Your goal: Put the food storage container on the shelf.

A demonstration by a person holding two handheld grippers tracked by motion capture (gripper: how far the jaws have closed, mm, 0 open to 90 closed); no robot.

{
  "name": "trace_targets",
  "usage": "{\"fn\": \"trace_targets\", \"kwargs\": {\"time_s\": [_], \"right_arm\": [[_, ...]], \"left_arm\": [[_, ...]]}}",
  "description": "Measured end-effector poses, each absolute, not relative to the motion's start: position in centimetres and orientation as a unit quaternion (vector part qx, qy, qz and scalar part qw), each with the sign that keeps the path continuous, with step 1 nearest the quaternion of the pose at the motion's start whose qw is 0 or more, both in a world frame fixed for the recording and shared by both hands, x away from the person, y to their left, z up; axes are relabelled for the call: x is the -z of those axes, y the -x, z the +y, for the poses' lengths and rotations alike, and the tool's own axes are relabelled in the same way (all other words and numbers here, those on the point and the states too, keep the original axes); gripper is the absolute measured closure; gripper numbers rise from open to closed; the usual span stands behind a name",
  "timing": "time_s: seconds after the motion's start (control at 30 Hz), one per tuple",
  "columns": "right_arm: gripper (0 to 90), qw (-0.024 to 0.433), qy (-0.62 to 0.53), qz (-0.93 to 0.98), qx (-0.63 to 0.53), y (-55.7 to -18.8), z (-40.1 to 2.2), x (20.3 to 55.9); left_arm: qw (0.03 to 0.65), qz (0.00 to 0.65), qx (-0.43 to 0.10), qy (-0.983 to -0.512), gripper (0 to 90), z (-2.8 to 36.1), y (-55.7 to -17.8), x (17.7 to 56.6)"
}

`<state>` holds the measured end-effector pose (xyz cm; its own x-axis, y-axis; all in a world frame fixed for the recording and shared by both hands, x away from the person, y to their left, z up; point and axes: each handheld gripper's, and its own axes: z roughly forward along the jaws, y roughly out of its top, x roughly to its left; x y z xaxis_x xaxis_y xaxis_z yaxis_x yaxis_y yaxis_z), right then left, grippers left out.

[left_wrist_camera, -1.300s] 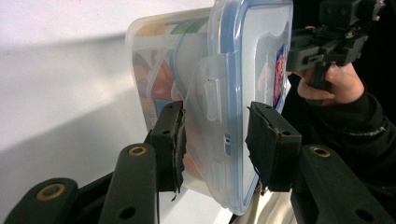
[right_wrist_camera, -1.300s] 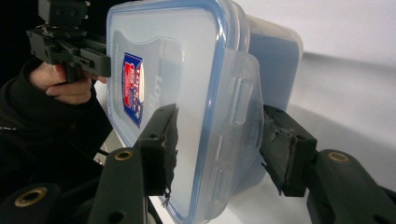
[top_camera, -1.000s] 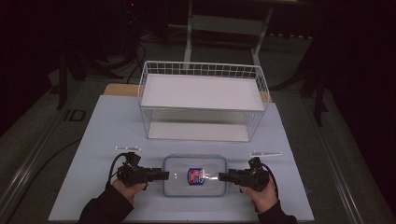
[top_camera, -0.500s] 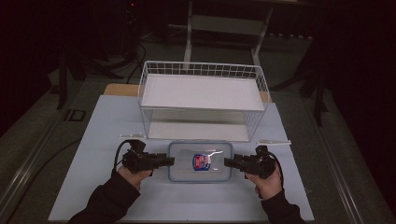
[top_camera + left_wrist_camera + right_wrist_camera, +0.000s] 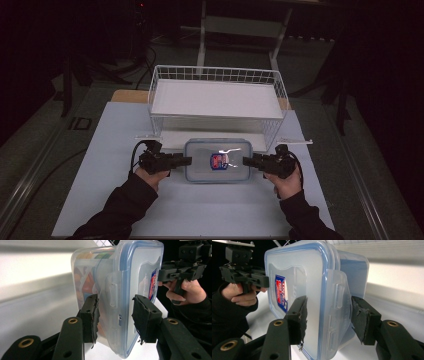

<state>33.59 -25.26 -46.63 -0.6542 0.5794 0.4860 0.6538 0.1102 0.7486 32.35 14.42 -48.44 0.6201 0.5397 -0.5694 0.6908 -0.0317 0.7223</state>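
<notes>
lidded food container [image 5: 218, 160] sits on the bench just before the wire basket [image 5: 216, 97], long axis left-right. my left gripper [image 5: 115, 315] and right gripper [image 5: 327, 317] straddle its end latches, fingers apart, not clamped.

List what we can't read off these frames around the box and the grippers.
- Box contents: orange shapes in the left gripper view, blurred by the cloudy wall.
- Label text: too small in the high view, seen edge-on in both gripper views.
- Left gripper and right gripper: jaws straddle the end latches, contact unclear.
- Space under the wire basket: hidden by its white floor in the high view.
</notes>
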Motion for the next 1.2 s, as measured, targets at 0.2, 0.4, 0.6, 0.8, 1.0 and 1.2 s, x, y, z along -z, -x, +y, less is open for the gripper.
{"fn": "trace_targets", "kwargs": {"time_s": [0.2, 0.4, 0.6, 0.8, 1.0, 1.2], "right_arm": [[48.7, 0.032, 0.419, -0.734, 0.533, -35.3, -25.8, 46.8], [48.7, 0.034, 0.427, -0.732, 0.530, -36.7, -25.9, 47.8], [48.7, 0.032, 0.433, -0.732, 0.524, -38.1, -25.8, 48.7], [48.4, 0.022, 0.437, -0.732, 0.522, -39.3, -25.5, 49.2], [48.2, 0.016, 0.442, -0.725, 0.527, -40.2, -25.3, 50.0], [47.8, 0.014, 0.448, -0.715, 0.537, -40.6, -25.3, 50.1]], "left_arm": [[0.554, 0.430, 0.053, -0.712, 56.4, 13.9, -33.9, 48.6], [0.555, 0.436, 0.048, -0.707, 56.0, 13.5, -35.4, 49.4], [0.558, 0.441, 0.039, -0.702, 55.3, 13.4, -36.8, 50.6], [0.564, 0.448, 0.029, -0.693, 54.6, 13.4, -37.9, 51.4], [0.567, 0.457, 0.012, -0.685, 53.6, 13.3, -38.5, 51.7], [0.573, 0.457, 0.012, -0.680, 53.3, 13.3, -38.8, 51.8]]}}
